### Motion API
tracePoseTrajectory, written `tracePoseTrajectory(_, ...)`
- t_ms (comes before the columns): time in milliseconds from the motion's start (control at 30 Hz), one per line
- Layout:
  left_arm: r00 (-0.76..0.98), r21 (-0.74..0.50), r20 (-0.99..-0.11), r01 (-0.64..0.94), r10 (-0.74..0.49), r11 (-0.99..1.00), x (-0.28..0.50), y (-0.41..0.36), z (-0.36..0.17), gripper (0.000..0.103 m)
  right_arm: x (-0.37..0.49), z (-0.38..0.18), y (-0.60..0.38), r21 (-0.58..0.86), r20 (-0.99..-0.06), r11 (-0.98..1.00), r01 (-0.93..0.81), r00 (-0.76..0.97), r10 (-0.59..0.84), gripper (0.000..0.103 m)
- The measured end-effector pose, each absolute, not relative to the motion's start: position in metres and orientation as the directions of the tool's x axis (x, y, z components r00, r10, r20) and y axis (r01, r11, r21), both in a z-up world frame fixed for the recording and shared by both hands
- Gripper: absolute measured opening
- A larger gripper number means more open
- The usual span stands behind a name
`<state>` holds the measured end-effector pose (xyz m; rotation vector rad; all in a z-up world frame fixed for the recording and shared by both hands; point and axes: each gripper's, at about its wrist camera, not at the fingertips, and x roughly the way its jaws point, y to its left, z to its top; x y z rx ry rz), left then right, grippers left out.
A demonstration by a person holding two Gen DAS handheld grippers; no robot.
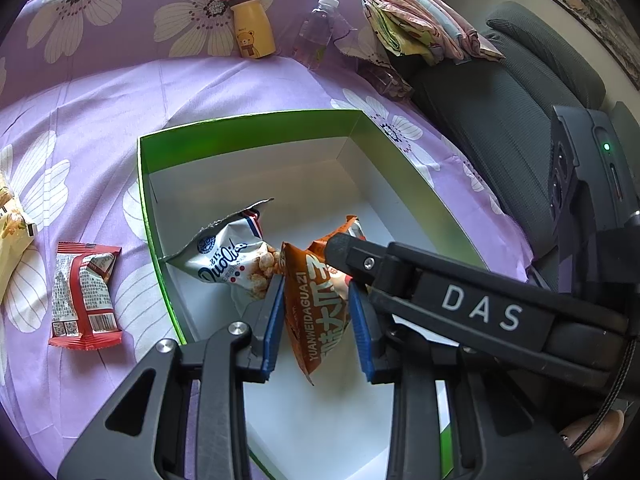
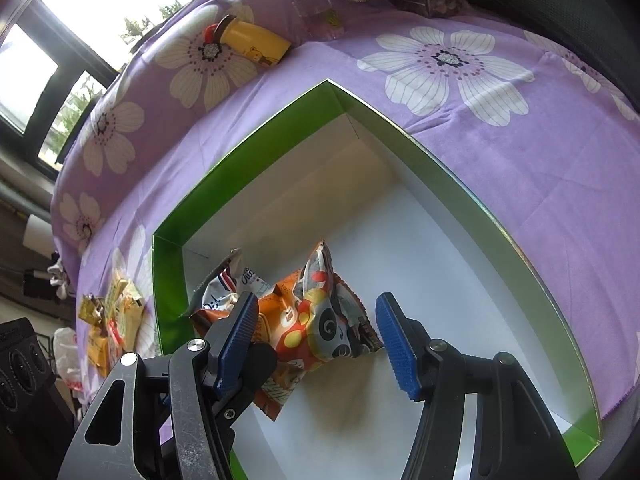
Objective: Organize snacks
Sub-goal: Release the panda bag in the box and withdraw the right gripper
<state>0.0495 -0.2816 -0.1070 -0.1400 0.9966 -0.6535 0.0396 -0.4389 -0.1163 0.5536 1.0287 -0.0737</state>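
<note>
A green box with a white inside (image 1: pixel 248 128) (image 2: pixel 460 184) lies open on the purple flowered cloth. In it lie a white Quaile puff packet (image 1: pixel 228 256) (image 2: pixel 224 292) and an orange sunflower-seed packet (image 1: pixel 316 304) (image 2: pixel 280 312). My left gripper (image 1: pixel 316 320) hangs open over the box with its blue pads either side of the orange packet, not pressing it. My right gripper (image 2: pixel 320 340) is open over a panda-print packet (image 2: pixel 332 320) in the box; its finger crosses the left wrist view (image 1: pixel 440 280). A red-and-white packet (image 1: pixel 84 296) lies on the cloth left of the box.
A yellow bear bottle (image 1: pixel 252 26) (image 2: pixel 256 42) and a clear water bottle (image 1: pixel 316 32) (image 2: pixel 312 4) stand at the back. Yellow snack packets (image 1: pixel 12 232) (image 2: pixel 112 320) lie left of the box. Folded cloths (image 1: pixel 420 20) and a grey chair (image 1: pixel 520 92) are at the right.
</note>
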Motion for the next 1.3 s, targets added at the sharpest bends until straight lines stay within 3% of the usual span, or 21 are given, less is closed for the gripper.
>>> tracePoseTrajectory(700, 0.379, -0.387, -0.729, 0.459, -0.570, 0.800, 0.047, -0.284, -0.108, 0.035, 0.040, -0.117, -0.440, 0.383, -0.838, 0.863, 0.329, 0.517, 0.175, 0.063)
tracePoseTrajectory(800, 0.370, -0.408, -0.719, 0.460, -0.588, 0.789, 0.048, -0.284, -0.106, 0.043, 0.039, -0.116, -0.440, 0.380, -0.837, 0.864, 0.330, 0.520, 0.170, 0.063)
tracePoseTrajectory(833, 0.360, -0.409, -0.724, 0.463, -0.588, 0.786, 0.048, -0.285, -0.103, 0.050, 0.039, -0.115, -0.440, 0.378, -0.837, 0.865, 0.330, 0.522, 0.167, 0.063)
tracePoseTrajectory(933, 0.364, -0.392, -0.716, 0.497, -0.595, 0.775, 0.044, -0.285, -0.091, 0.053, 0.035, -0.109, -0.442, 0.380, -0.825, 0.867, 0.323, 0.542, 0.160, 0.063)
tracePoseTrajectory(1033, 0.425, -0.341, -0.691, 0.522, -0.585, 0.782, 0.032, -0.280, -0.075, 0.063, 0.028, -0.099, -0.445, 0.408, -0.795, 0.857, 0.315, 0.585, 0.163, 0.071)
tracePoseTrajectory(1300, 0.481, -0.417, -0.631, 0.452, -0.609, 0.789, 0.022, -0.212, -0.040, 0.079, 0.013, -0.062, -0.425, 0.413, -0.713, 0.880, 0.234, 0.684, 0.153, 0.078)
